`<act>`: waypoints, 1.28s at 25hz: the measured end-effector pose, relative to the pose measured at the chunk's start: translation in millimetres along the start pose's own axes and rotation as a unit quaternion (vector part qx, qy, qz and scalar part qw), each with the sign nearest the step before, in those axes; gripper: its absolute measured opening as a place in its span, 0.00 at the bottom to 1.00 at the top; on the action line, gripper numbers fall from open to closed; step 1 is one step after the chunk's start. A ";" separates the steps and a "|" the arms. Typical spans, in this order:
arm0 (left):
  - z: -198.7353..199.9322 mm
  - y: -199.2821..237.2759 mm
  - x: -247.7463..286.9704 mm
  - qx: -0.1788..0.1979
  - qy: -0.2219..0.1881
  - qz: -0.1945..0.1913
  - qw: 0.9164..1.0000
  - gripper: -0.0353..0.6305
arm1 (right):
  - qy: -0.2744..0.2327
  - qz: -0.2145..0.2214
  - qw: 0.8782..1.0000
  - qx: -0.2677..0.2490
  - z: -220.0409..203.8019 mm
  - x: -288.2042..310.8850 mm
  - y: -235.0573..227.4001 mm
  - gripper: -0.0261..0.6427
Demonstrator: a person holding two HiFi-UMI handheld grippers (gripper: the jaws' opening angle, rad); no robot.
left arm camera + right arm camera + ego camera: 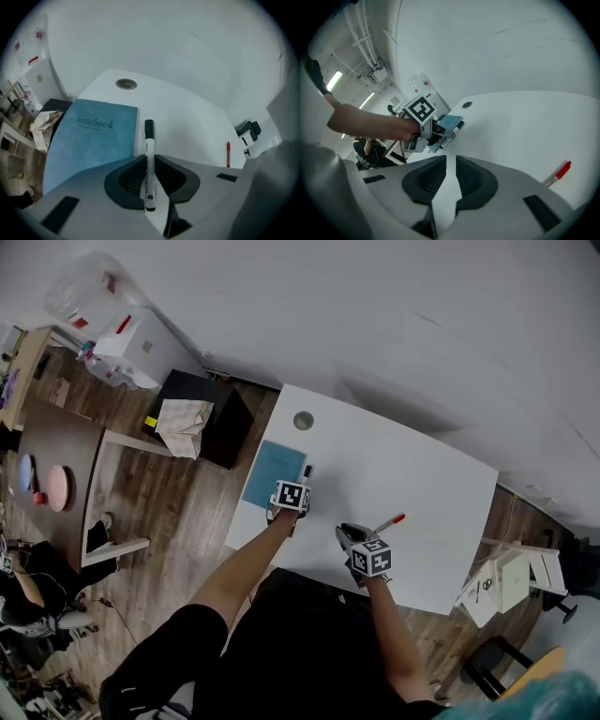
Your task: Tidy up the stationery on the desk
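My left gripper (291, 504) (150, 161) is shut on a white marker with a black cap (149, 159) (305, 474). The marker points forward along the right edge of a blue notebook (89, 140) (274, 472) lying at the white desk's (422, 502) left end. My right gripper (349, 536) (451, 161) hovers over the desk's near side, its jaws together with nothing between them. A red-capped pen (389, 522) (559, 173) (228, 153) lies on the desk just right of it. The right gripper view also shows the left gripper (440, 129) beside the notebook (450, 123).
A round cable hole (303, 420) (126, 84) sits near the desk's far left corner. A black cabinet with a crumpled cloth (185, 426) stands left of the desk. A small white side table (511, 579) is at the right. The wall runs behind the desk.
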State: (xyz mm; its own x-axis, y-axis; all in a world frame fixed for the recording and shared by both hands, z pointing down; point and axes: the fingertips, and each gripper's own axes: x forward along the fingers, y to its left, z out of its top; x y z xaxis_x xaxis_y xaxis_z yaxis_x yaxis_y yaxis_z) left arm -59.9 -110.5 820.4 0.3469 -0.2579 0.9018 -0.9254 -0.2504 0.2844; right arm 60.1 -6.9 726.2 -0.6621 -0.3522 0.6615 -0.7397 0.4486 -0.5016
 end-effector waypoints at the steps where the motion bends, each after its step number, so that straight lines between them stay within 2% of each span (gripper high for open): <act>1: -1.0 0.5 0.7 0.006 0.002 0.005 1.000 0.16 | 0.001 0.003 1.000 -0.001 -2.4 -1.3 -0.5 0.16; 4: -5.3 2.2 2.9 -0.001 0.006 0.012 1.000 0.16 | 0.005 0.009 1.000 -0.005 -8.9 -5.9 -2.9 0.16; 7: -1.7 0.2 -0.1 0.019 0.003 0.012 1.000 0.17 | 0.002 0.011 1.000 -0.004 -11.3 -10.9 -7.7 0.16; 10: -1.8 -1.7 -1.3 0.031 -0.002 0.008 0.999 0.25 | -0.002 0.013 1.000 -0.003 -11.5 -14.4 -11.7 0.16; 21: 1.6 -7.0 -20.7 0.010 -0.031 0.020 0.999 0.37 | -0.031 0.020 0.999 0.005 -17.0 -40.0 -24.6 0.16; 27: -4.5 -22.7 -38.7 0.055 -0.049 0.052 0.996 0.40 | -0.044 0.013 0.999 0.008 -31.5 -59.9 -37.3 0.16; 30: -11.0 -37.2 -43.7 0.079 -0.061 0.063 0.993 0.41 | -0.046 -0.002 0.999 -0.027 -33.9 -73.1 -42.4 0.16; 32: -18.2 -54.5 -42.0 0.091 -0.062 0.054 0.992 0.41 | -0.049 -0.010 0.998 -0.046 -35.7 -82.7 -46.3 0.16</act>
State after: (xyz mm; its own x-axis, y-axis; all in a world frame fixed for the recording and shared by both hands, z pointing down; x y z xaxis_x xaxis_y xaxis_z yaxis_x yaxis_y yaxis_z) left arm -26.8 -69.1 773.0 0.2739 -0.4029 0.8733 -0.9194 -0.3763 0.1147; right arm 153.4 30.8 714.6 -0.6594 -0.4379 0.6111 -0.7415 0.5130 -0.4325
